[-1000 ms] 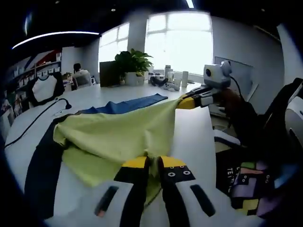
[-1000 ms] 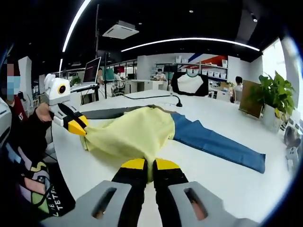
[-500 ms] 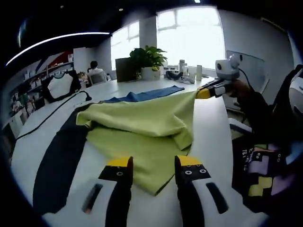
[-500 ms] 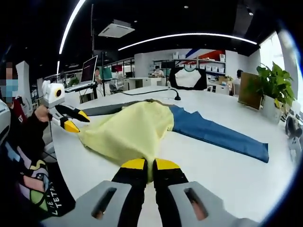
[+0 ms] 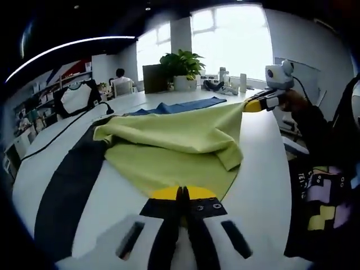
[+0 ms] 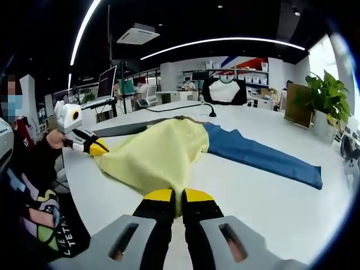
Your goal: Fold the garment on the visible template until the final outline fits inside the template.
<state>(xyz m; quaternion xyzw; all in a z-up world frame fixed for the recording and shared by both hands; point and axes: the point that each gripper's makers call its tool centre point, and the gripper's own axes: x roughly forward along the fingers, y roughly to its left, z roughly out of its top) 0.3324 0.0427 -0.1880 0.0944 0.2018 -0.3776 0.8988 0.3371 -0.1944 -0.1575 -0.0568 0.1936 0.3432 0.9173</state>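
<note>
On the white table (image 6: 270,208), the yellow garment (image 5: 174,146) lies partly folded beside a blue strip (image 6: 259,160), its near hem pinched by the closed left tongs (image 5: 181,196) and another edge clamped in the closed right tongs (image 6: 176,198).

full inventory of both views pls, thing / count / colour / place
Garment: 1, yellow-green, on the white table, partly folded over itself, near the table's front edge.
Blue cloth: 1, blue, flat on the table beyond the garment.
Dark template strip: 1, black, flat on the table beside and under the garment.
Table: 1, white, large.
Potted plant: 1, green, far end by the window.
Black cable: 1, across the far table.
Black-and-white top: 1, in the background.
Left gripper: yellow-tipped jaws together on the garment's near edge.
Right gripper: yellow-tipped jaws together on another garment edge.
</note>
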